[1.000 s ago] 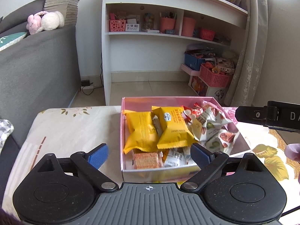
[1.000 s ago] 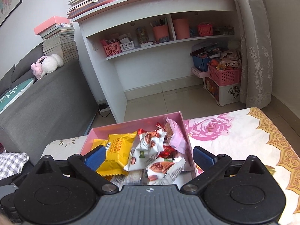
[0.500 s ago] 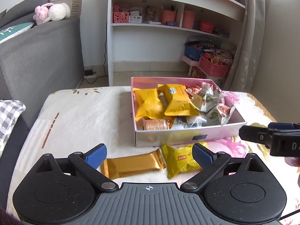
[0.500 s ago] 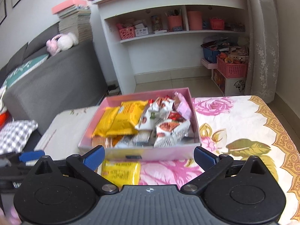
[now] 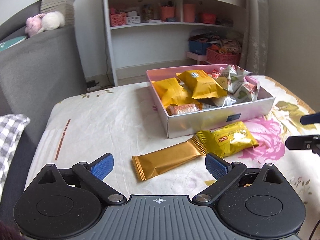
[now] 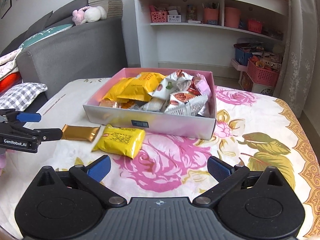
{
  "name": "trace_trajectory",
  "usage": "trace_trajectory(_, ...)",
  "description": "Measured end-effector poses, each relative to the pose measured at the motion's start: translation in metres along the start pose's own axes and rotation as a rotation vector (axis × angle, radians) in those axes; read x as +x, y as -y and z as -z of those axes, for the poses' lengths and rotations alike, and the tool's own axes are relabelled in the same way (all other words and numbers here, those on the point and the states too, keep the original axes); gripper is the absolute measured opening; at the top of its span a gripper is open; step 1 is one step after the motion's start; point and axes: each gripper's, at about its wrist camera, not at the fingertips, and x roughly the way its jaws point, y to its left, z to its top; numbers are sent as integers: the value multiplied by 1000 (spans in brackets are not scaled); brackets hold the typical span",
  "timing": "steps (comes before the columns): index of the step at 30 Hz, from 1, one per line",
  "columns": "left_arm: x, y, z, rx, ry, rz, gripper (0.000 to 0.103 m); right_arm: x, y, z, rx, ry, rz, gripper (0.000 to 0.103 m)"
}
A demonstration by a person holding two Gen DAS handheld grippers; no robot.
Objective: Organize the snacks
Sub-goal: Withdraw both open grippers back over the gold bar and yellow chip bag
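**Two loose packets in front of the snack box, both grippers spread and empty**

My left gripper (image 5: 159, 165) hangs over the floral cloth (image 5: 104, 120) with its blue fingers (image 5: 102, 166) wide apart and nothing between them. The gold bar (image 5: 170, 161) lies flat just beyond them, slanted, its far end touching the yellow packet (image 5: 230, 139). My right gripper (image 6: 158, 169) is likewise spread wide and empty; the yellow packet (image 6: 120, 140) lies beyond its left finger, close to the near wall of the pink box (image 6: 170, 124). The box is already heaped with yellow pouches and white nut packets; only these two remain outside it.

As I judge it, the step in hand is picking up the bar. To do it well I would lower the left gripper squarely over the bar's middle, turn the fingers across its narrow width, and close on the body, not the crimped end, which would flex. A grip clear of the yellow packet avoids dragging it along. Foil may slip, so a level lift is advisable.
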Motion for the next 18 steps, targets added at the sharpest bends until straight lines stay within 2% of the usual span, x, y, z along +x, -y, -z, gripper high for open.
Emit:
trace_trajectory(8, 34, 2, 3, 208, -13, 45, 99, 21, -11, 2, -4, -24, -21, 96)
trace_trajectory(12, 47, 2, 2, 229, -58, 112, 99, 33, -25, 1, -34, -39, -50, 96)
trace_trajectory(18, 52, 3, 1, 214, -90, 154, 96, 50, -43, -4, -80, -53, -64, 96)
